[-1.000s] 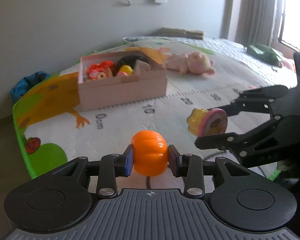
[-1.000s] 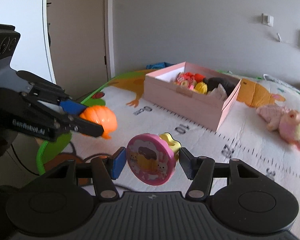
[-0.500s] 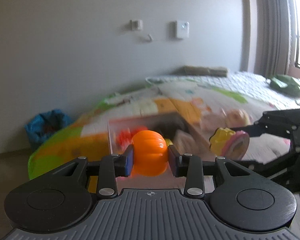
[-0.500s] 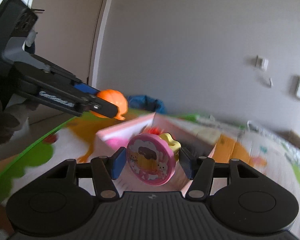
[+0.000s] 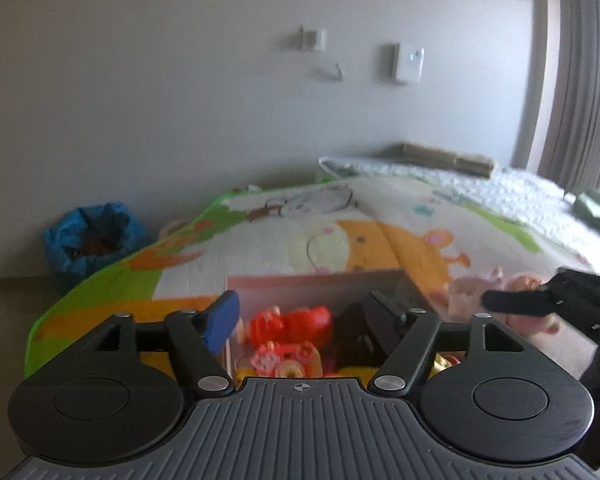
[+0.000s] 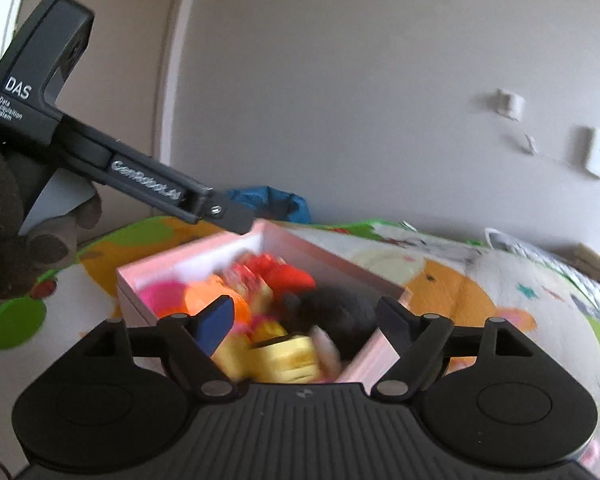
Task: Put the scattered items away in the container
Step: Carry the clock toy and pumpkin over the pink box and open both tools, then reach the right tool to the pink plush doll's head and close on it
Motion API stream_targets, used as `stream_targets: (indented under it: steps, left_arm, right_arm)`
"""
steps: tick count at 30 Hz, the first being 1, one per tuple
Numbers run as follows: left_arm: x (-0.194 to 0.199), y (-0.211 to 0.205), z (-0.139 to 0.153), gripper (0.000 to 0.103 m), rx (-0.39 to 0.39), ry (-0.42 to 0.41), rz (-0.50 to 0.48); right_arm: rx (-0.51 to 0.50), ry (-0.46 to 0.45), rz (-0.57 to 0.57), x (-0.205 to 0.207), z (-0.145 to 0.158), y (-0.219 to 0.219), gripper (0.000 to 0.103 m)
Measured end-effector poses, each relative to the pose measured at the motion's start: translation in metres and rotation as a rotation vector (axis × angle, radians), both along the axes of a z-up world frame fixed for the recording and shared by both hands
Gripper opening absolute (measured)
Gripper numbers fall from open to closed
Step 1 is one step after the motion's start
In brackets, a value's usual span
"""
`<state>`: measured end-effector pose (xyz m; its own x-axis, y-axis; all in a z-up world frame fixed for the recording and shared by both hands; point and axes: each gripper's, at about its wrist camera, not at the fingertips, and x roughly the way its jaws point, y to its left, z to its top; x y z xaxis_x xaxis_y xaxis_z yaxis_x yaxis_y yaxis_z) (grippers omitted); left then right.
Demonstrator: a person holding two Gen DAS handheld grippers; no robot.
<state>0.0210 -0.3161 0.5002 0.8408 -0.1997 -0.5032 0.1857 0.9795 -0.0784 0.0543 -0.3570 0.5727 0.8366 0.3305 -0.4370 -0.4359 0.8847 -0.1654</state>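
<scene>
Tongs: left tongs [image 5: 300, 316] and right tongs [image 6: 306, 320] opening, nothing between them
Advice: lift clear above pink box [image 6: 332, 264] without snagging toys

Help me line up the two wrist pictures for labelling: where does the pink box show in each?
Left wrist view: the pink box sits low in the centre, behind the open left tool.
Right wrist view: it sits centre-left, its corner near, behind the open right tool.
Shared landmark: the blue bag by the wall.
</scene>
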Motion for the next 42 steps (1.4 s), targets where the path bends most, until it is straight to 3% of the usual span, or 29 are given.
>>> stream_targets:
  steps: [5,10,13,18,20,25,31,35,37,42]
  left_arm:
    - [-0.006,-0.033,-0.008,0.094,0.024,0.025,-0.070]
    - [-0.017,-0.091,-0.010,0.096,0.068,0.011,-0.195]
    - [-0.023,-0.123,-0.014,0.096,0.042,0.040,-0.257]
    - [-0.045,-0.161,-0.028,0.098,-0.010,0.101,-0.342]
    - [-0.056,-0.170,-0.033,0.098,-0.015,0.123,-0.357]
    - [-0.072,-0.180,-0.043,0.099,0.006,0.162,-0.375]
    - [-0.074,-0.175,-0.047,0.099,0.019,0.201,-0.334]
    - [-0.069,-0.173,-0.047,0.099,0.003,0.216,-0.313]
    - [-0.066,-0.174,-0.048,0.099,-0.012,0.222,-0.313]
    - [-0.063,-0.178,-0.047,0.099,-0.049,0.224,-0.328]
  right_arm:
    - [0.007,0.014,-0.164,-0.010,-0.012,-0.058,0.085]
    - [0.031,0.038,-0.355,-0.016,-0.024,-0.127,0.085]
    - [0.027,0.038,-0.407,-0.022,-0.032,-0.154,0.090]
    - [-0.040,-0.005,-0.399,-0.020,-0.037,-0.173,0.094]
    - [-0.021,-0.004,-0.401,-0.011,-0.037,-0.180,0.094]
    - [0.085,0.083,-0.376,0.033,-0.042,-0.194,0.102]
    - [0.074,0.132,-0.338,0.059,-0.057,-0.194,0.102]
    - [0.034,0.112,-0.321,0.052,-0.057,-0.190,0.089]
    - [0.044,0.113,-0.298,0.041,-0.053,-0.192,0.076]
    - [0.060,0.127,-0.270,0.004,-0.041,-0.200,0.075]
